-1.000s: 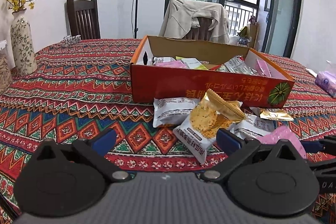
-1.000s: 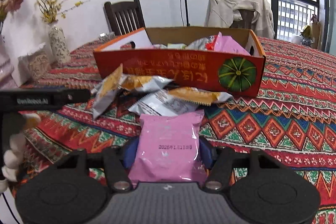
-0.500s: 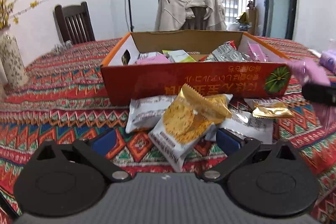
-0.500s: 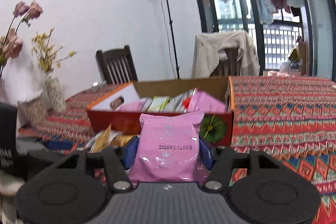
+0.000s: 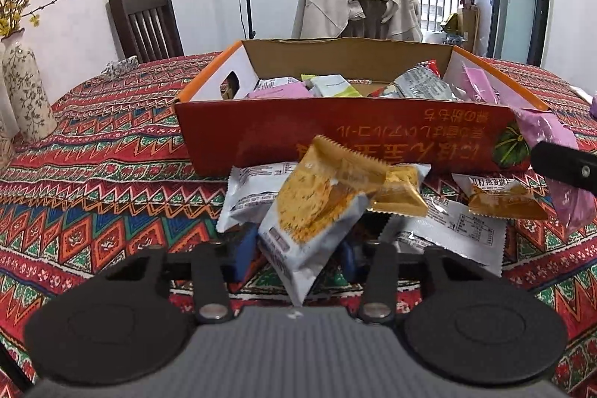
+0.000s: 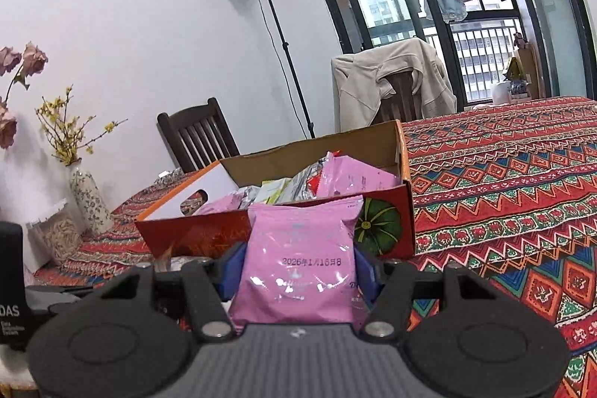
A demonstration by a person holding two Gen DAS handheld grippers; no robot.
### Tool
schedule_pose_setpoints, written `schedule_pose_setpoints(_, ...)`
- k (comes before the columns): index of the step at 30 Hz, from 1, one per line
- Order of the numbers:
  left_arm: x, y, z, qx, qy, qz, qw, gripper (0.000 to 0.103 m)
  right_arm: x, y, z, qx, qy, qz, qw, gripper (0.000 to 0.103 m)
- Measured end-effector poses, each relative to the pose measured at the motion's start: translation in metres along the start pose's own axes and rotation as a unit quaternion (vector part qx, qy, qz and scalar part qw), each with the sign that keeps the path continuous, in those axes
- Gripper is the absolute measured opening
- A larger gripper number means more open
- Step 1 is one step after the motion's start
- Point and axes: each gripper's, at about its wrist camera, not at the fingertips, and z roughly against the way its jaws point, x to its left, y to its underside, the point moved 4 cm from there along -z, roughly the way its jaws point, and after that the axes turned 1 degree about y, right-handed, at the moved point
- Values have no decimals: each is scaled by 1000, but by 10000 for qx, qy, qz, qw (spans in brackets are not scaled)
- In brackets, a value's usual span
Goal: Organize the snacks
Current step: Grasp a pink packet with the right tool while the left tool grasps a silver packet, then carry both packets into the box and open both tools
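the pink pack [image 6: 298, 260] has "2026" and a date printed on it; the right claw [image 6: 296, 271] is clamped on its sides and holds it up just in front of the red box [image 6: 388, 226], which has a green pumpkin picture; the left claw [image 5: 296, 254] has just been closing, its blue pads at both sides of a cracker pack [image 5: 309, 211], tipped up on the pile on the cloth [image 5: 93, 174] by the box; the box's orange writing is upside down.
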Motion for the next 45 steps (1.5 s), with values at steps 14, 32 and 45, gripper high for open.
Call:
schedule_pose_setpoints(14, -12, -1, 10, -79, -51, -127, 9999, 19, 6, 1, 6, -97, -178, 46, 9998, 60)
schedule_pose_setpoints(32, -14, -8, 44, -569, 78, -160, 9982, 14, 6, 2, 9, -169, -146, 63, 9997, 60)
schedule_pose_setpoints(45, -3, -60, 62, -1213, 313, 3, 9921, 14, 37, -49, 24, -803, 38, 388, 9960, 60)
